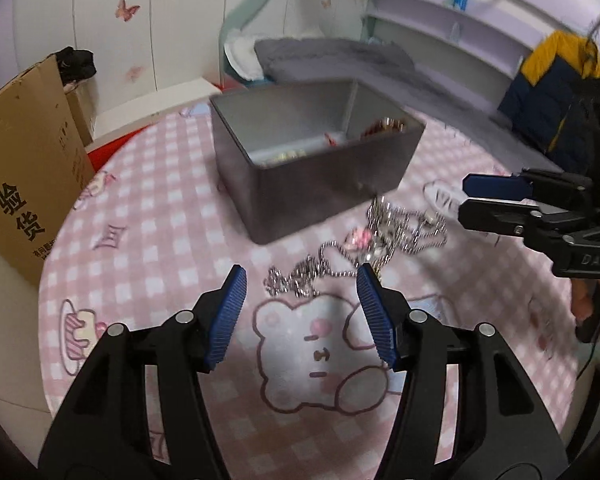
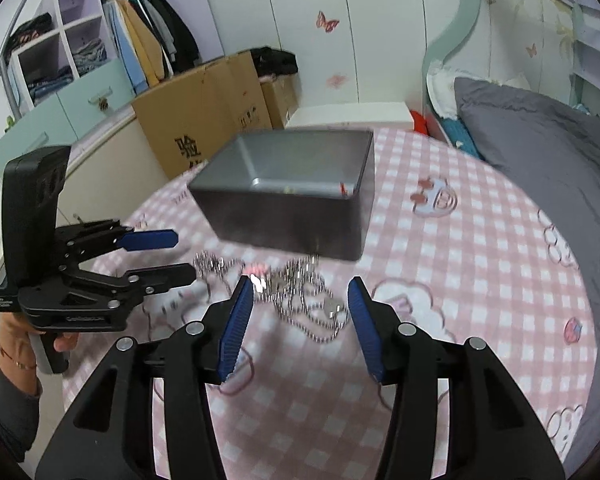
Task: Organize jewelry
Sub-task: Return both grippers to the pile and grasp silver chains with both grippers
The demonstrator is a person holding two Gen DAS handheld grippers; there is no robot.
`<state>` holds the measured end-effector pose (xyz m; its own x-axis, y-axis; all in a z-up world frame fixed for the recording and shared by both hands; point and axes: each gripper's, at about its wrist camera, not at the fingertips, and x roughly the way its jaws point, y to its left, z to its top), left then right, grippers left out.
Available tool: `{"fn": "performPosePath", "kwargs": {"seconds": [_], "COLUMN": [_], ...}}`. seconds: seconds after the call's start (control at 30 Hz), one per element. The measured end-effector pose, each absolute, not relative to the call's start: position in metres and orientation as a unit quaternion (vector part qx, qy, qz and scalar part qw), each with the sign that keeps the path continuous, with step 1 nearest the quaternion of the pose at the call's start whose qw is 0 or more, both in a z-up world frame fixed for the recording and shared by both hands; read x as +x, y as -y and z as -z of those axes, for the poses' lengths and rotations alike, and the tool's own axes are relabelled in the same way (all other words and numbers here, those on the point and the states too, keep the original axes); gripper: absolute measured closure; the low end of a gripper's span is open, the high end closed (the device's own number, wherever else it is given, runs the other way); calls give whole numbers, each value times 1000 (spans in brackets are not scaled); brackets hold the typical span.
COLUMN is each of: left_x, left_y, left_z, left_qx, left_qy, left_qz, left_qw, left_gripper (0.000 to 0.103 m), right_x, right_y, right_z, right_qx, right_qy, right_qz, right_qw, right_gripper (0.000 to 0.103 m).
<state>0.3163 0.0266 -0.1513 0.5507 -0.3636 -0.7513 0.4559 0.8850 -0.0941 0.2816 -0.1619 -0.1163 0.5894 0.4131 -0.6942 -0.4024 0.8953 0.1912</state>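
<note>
A tangle of silver bead chains (image 1: 356, 244) (image 2: 300, 294) with a small pink pendant (image 2: 256, 270) lies on the pink checked cloth, just in front of a grey metal box (image 1: 312, 196) (image 2: 284, 220). The box is open at the top, and some gold and red pieces (image 1: 288, 156) show inside. My left gripper (image 1: 302, 276) (image 2: 185, 256) is open, its tips at the near end of the chains, nothing between the pads. My right gripper (image 2: 300, 284) (image 1: 464, 198) is open too, its fingers either side of the tangle and not pressing on it.
A brown cardboard box (image 1: 24, 168) (image 2: 204, 120) stands beyond the table's left edge. A bed with a grey blanket (image 2: 540, 140) lies behind and to the right. A yellow and navy jacket (image 1: 552, 80) hangs at the far right. A hand (image 2: 16, 332) holds the left gripper.
</note>
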Motion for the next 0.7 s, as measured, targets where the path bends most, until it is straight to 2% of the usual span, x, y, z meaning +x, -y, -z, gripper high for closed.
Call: {"fn": "performPosePath", "kwargs": {"seconds": [0.23,0.33,0.4,0.63,0.7], "left_x": [328,330,332,326,321], "left_y": [-22,-23,-25,-37,-40], "left_z": [163,164,163,159,155], "left_qx": [63,61,59,22,19], "left_qy": [-425,-427,-427,-424,-420], "left_qz": [231,232,230,239,241], "left_qw": [873,872,873,873,875], "left_gripper": [60,72,86,88,88], "right_x": [277,276,275,271,270], "right_y": [160,157,155,122,110], "right_z": [129,130,131,133,133], "right_qx": [-4,-7,-8,-50,-68], "right_qy": [-404,-404,-404,-403,-398], "right_qz": [-230,-233,-238,-254,-256], "right_qw": [886,884,883,878,879], "right_gripper": [56,56,56,56,60]}}
